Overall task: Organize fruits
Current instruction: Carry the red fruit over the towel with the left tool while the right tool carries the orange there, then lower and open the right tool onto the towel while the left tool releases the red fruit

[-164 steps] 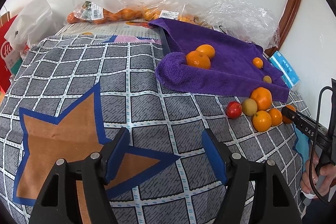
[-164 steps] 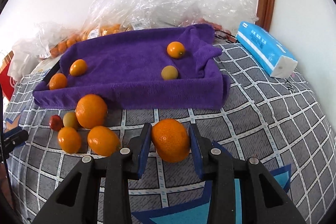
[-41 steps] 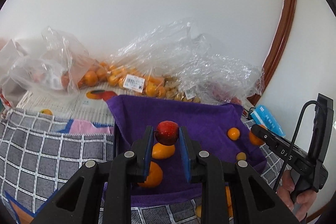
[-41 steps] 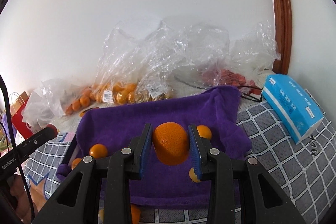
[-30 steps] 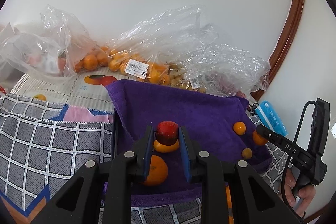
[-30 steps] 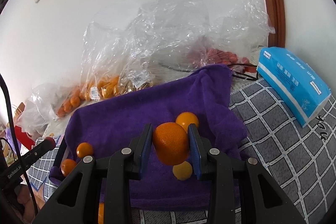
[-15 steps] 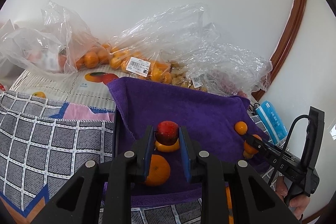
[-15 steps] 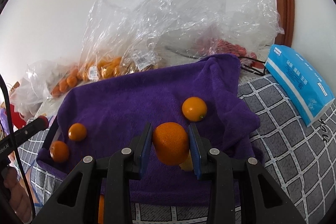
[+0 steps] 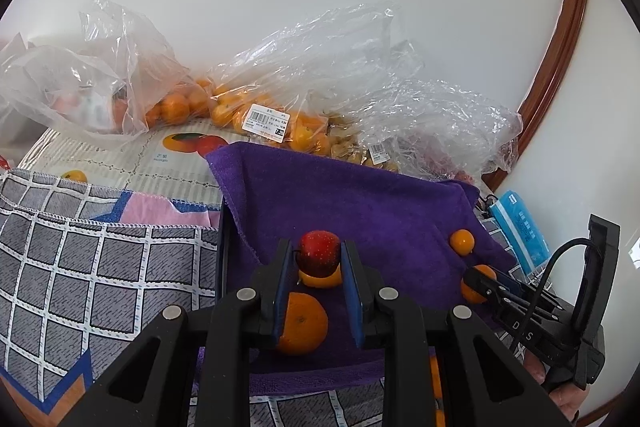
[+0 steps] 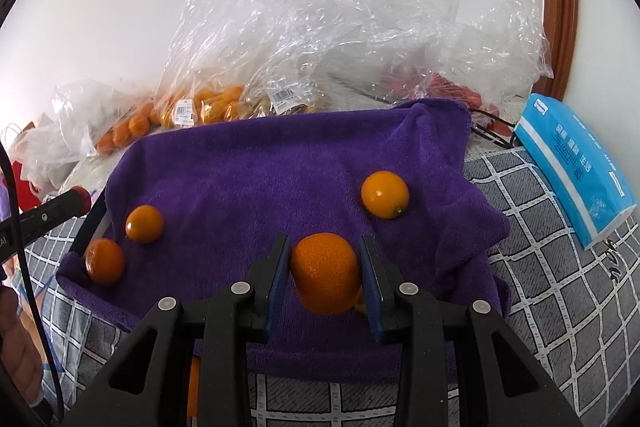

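Several oranges lie on the purple towel (image 10: 280, 167); left gripper (image 9: 318, 263) clamped on red fruit (image 9: 319, 253), right gripper (image 10: 325, 267) clamped on orange (image 10: 325, 273), both unplaced.

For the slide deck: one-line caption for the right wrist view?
Right gripper holds an orange above a purple towel with three oranges.

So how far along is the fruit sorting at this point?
Partway. Already on the purple towel: three small oranges. In hand: the left gripper is clamped on a red fruit, the right gripper on a larger orange, both above the towel, unreleased. Left: an orange on the checked cloth, partly hidden by the gripper.
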